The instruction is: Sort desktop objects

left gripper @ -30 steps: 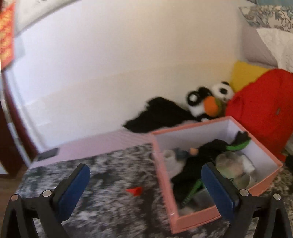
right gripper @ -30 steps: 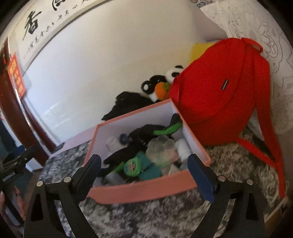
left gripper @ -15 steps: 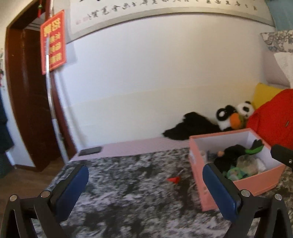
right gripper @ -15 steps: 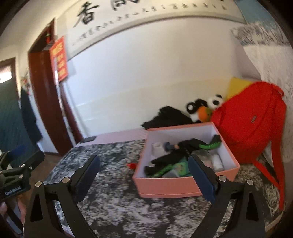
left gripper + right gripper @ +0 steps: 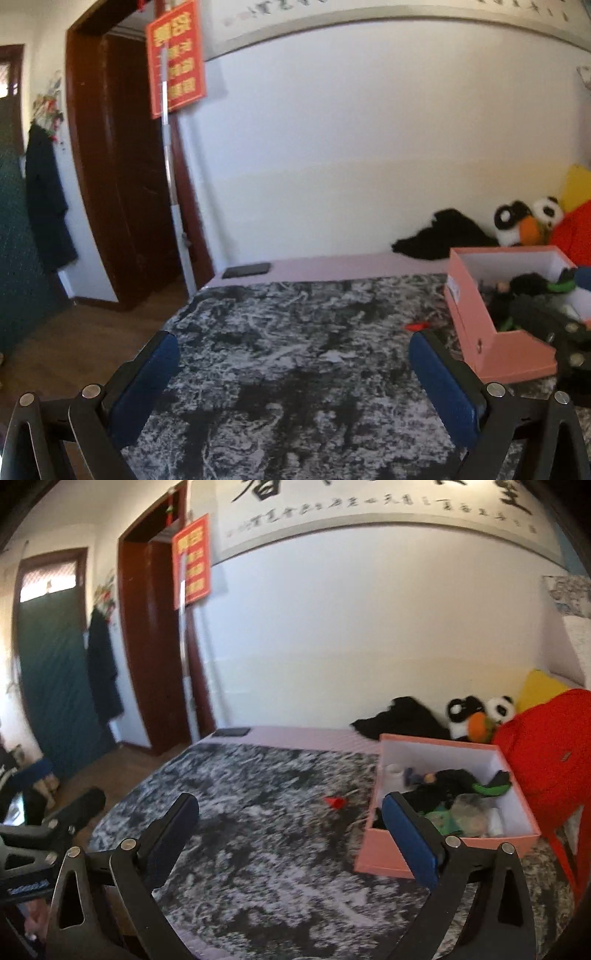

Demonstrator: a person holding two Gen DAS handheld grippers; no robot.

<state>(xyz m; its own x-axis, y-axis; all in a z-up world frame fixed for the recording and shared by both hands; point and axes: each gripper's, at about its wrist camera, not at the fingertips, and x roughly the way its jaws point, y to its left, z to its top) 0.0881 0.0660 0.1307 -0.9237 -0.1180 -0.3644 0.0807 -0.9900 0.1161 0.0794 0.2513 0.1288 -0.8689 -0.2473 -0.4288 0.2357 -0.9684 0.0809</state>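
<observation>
At far left a dark wooden door frame stands with a red sign hung beside it, and a dark coat hangs on the wall further left. A black phone lies on the pink strip at the back edge of the marbled black-and-white tabletop. The left tongs hover over the bare middle of the tabletop, blue pads spread wide and nothing between them. The right tongs are likewise spread wide and empty, above the near part of the tabletop. A small red cone-shaped piece lies on the tabletop just left of the pink box. The box sits open toward the right side, filled with a jumble of items: a white bottle, a black and green glove and clear plastic pieces. Behind it lie a black cloth and a panda plush; a red backpack leans at the box's right
</observation>
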